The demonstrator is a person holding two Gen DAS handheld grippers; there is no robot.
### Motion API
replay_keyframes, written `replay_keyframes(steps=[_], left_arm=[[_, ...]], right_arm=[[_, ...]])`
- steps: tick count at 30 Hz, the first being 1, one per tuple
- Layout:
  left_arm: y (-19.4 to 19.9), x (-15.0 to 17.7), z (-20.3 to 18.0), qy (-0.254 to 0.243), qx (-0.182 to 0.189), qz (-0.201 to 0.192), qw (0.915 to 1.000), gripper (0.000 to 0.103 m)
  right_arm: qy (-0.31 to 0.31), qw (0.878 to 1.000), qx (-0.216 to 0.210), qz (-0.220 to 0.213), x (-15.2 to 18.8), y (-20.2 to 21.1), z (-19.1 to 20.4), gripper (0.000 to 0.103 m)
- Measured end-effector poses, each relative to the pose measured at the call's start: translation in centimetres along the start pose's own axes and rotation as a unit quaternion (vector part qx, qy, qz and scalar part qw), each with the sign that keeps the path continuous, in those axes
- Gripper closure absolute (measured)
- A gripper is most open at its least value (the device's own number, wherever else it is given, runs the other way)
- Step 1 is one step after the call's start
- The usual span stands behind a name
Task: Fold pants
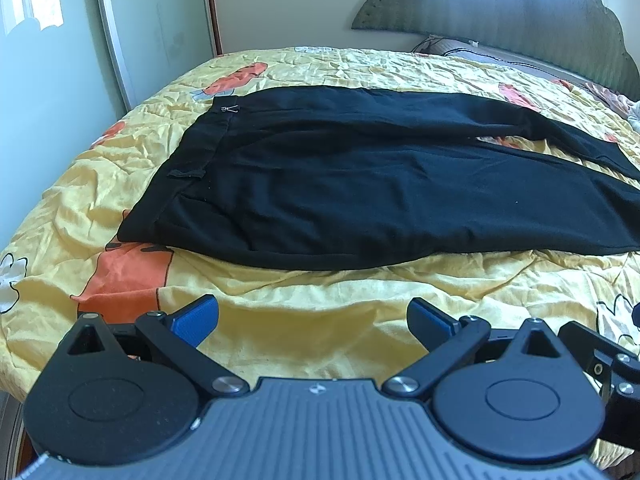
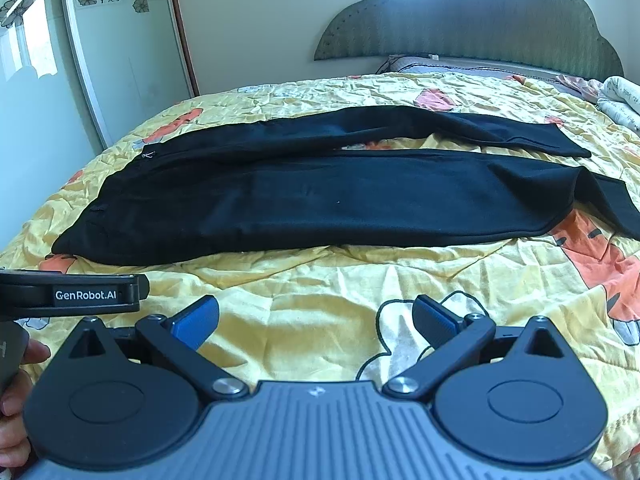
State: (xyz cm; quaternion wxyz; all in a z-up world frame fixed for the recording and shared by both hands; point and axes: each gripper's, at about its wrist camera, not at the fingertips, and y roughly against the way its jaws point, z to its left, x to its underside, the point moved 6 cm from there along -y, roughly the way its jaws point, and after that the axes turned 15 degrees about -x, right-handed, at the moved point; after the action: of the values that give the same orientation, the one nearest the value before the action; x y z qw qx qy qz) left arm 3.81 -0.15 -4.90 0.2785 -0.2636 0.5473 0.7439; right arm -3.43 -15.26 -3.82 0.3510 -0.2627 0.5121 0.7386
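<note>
The far leg cuffs of the black fabric pants (image 1: 360, 176) are running off the right edge in the left wrist view, so their ends are not showing there. In the right wrist view the nearer cuff is getting clipped at the right edge too. The pants (image 2: 320, 204) are lying flat across the yellow quilted bedspread with orange and white cartoon prints (image 1: 304, 312), waistband to the left, both legs stretching right with a sliver of yellow showing between them. A small metal clasp is glinting at the waistband; the dark cloth is swallowing most other detail.

The left gripper (image 1: 312, 320) is hovering over bare bedspread just short of the pants' near edge, its blue-padded fingers (image 1: 196, 320) spread wide and gripping nothing. The right gripper (image 2: 316, 322) is doing the same, fingers (image 2: 196, 324) apart and empty. Behind the bed, a green scalloped upholstered headboard (image 2: 472, 20) is standing against the wall.
</note>
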Motion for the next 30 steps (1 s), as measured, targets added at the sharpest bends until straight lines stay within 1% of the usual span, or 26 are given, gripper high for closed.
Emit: replay_keyframes(steps=[12, 17, 19, 23, 28, 30], left_arm=[[-0.1, 0.2, 0.1, 0.006, 0.003, 0.003, 1.0000, 0.001], [0.1, 0.2, 0.4, 0.014, -0.007, -0.002, 0.9999, 0.001], [0.1, 0.2, 0.5, 0.016, -0.005, -0.003, 0.9999, 0.001], [0.4, 0.3, 0.8, 0.029, 0.001, -0.002, 0.9996, 0.001], [0.5, 0.3, 1.1, 0.031, -0.011, -0.002, 0.9994, 0.001], [0.5, 0.3, 1.1, 0.032, -0.006, -0.003, 0.9995, 0.001]], right_arm=[[-0.003, 1.000, 0.000, 0.003, 0.3, -0.2, -0.3, 0.000], [-0.004, 1.000, -0.001, 0.002, 0.3, -0.2, -0.2, 0.000], [-0.005, 1.000, -0.001, 0.002, 0.3, -0.2, -0.2, 0.000], [-0.004, 1.000, 0.003, 0.001, 0.2, -0.1, -0.3, 0.000], [-0.007, 1.000, 0.008, -0.002, 0.1, 0.1, -0.3, 0.000], [-0.008, 1.000, 0.013, -0.002, 0.1, 0.1, -0.3, 0.000]])
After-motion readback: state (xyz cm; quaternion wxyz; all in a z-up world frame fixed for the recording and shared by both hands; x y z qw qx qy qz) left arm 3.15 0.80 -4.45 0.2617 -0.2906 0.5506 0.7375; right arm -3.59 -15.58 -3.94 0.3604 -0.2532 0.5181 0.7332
